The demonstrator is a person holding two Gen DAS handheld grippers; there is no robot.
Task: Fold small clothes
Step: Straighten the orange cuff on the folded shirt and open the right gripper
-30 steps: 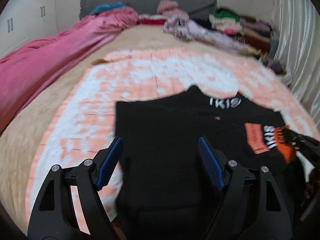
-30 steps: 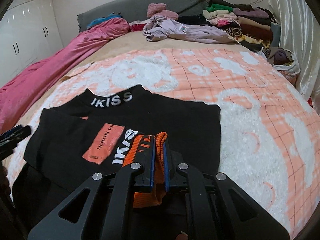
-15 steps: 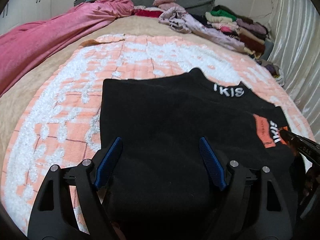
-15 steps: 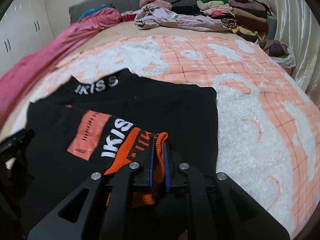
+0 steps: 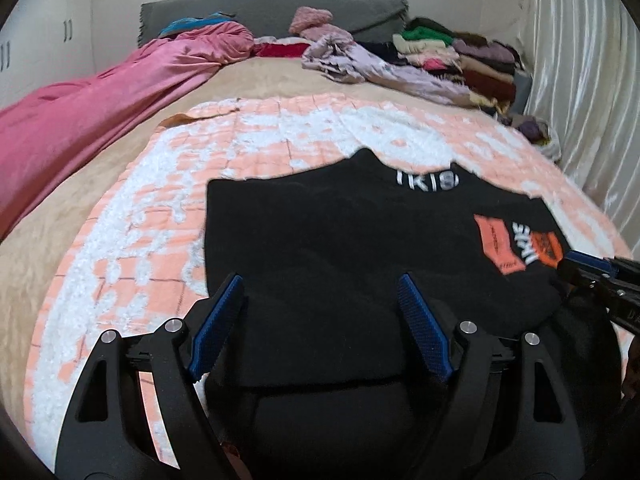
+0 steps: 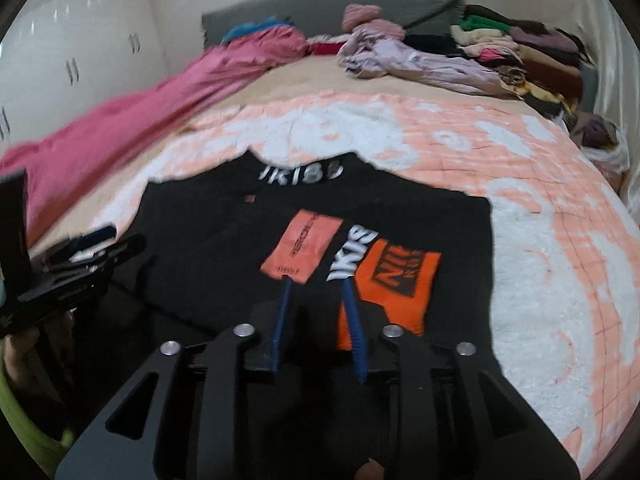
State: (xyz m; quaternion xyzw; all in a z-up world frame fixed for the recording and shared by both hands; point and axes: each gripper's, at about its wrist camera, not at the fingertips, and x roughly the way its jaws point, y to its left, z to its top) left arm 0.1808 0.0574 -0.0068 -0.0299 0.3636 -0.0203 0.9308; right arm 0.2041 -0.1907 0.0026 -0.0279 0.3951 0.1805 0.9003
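A black sweater (image 5: 344,240) with white collar lettering, an orange patch and an orange cuff lies on the orange-and-white blanket (image 5: 132,240). Its sleeve is folded across the front, and the orange cuff (image 6: 400,280) rests flat on the body. My left gripper (image 5: 320,300) is open and empty over the sweater's near left part. My right gripper (image 6: 316,284) is open just behind the cuff and holds nothing; the left wrist view shows it at the right edge (image 5: 592,268). The sweater (image 6: 224,240) fills the middle of the right wrist view.
A pink duvet (image 5: 104,100) lies along the bed's left side. A lilac garment (image 5: 384,68) and a stack of folded clothes (image 5: 460,52) sit at the far right by the grey headboard (image 5: 272,8). A curtain (image 5: 592,92) hangs on the right.
My right gripper has opened and let go of the orange cuff, which now lies flat on the sweater. My left gripper has stayed open over the sweater.
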